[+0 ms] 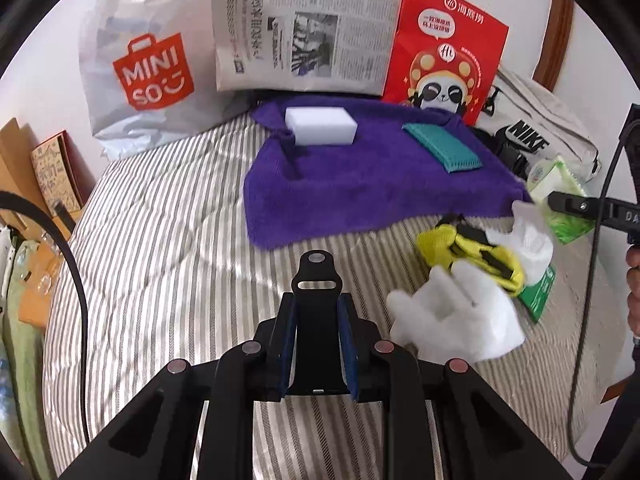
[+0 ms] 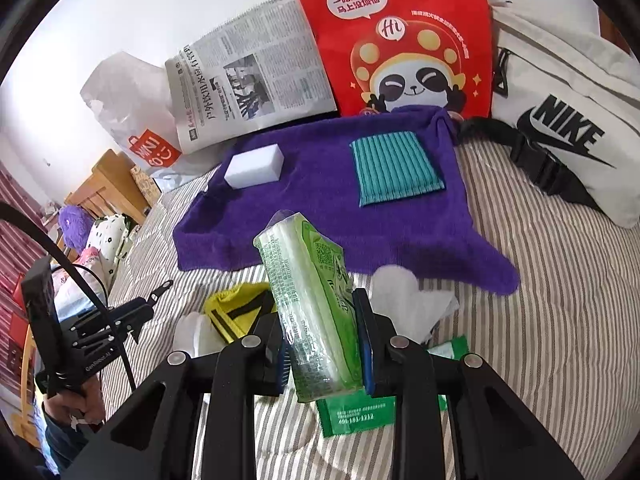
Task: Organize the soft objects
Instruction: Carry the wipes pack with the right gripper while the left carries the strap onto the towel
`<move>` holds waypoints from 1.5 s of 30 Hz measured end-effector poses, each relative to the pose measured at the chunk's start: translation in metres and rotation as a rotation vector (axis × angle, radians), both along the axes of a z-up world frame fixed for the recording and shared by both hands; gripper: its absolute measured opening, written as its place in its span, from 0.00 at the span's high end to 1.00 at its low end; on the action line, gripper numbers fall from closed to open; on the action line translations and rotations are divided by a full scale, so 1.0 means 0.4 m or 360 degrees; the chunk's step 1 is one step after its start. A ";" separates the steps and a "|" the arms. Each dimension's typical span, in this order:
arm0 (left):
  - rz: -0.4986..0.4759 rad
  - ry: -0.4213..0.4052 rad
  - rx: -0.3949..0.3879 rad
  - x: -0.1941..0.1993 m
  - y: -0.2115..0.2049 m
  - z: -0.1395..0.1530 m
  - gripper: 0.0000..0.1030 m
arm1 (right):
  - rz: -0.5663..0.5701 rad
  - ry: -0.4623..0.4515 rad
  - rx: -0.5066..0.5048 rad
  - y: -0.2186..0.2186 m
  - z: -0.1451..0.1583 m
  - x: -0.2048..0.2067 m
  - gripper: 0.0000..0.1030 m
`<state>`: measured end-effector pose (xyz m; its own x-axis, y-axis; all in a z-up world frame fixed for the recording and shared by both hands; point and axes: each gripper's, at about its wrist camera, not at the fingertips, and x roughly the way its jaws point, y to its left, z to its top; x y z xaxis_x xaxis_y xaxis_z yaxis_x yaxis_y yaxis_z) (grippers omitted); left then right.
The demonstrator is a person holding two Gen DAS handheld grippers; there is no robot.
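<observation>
Striped bedcover [image 1: 168,240] takes up most of the scene. At the far wall: white shopping bag [image 1: 136,76], newspaper [image 1: 304,36], red paper bag [image 1: 444,48], white waist bag [image 2: 568,120]. Purple towel [image 2: 320,208] is spread flat on the bed, with a white sponge block [image 2: 254,166] on its left part and a teal ribbed pad [image 2: 394,166] on its right, well apart. Just off the towel's near edge lie a white foam piece [image 1: 460,316], a yellow-black strap [image 1: 468,252] and a green packet [image 2: 356,416]. Right gripper [image 2: 324,344] is clenched on a green tissue pack [image 2: 312,304], held tilted above the packet. Left gripper [image 1: 316,312] is closed, nothing in it.
</observation>
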<state>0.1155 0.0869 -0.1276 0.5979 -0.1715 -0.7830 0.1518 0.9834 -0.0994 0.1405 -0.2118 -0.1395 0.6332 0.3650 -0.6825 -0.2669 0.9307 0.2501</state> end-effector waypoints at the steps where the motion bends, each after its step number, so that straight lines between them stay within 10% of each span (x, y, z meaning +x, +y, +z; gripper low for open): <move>1: -0.0005 -0.0009 -0.0007 0.008 -0.001 0.009 0.81 | 0.0000 -0.0002 -0.0004 0.001 0.002 0.006 0.74; 21: -0.0118 -0.0106 -0.0053 0.253 -0.053 0.094 0.81 | -0.0107 0.0005 -0.0076 -0.044 0.028 0.251 0.74; 45: -0.0162 0.0042 -0.0048 0.440 -0.063 -0.046 0.80 | -0.0146 0.0052 -0.0237 -0.036 -0.070 0.374 0.74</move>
<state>0.2917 0.0617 -0.1462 0.5557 -0.2537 -0.7917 0.2475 0.9596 -0.1338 0.2902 -0.2261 -0.1675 0.6357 0.1998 -0.7456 -0.1729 0.9782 0.1147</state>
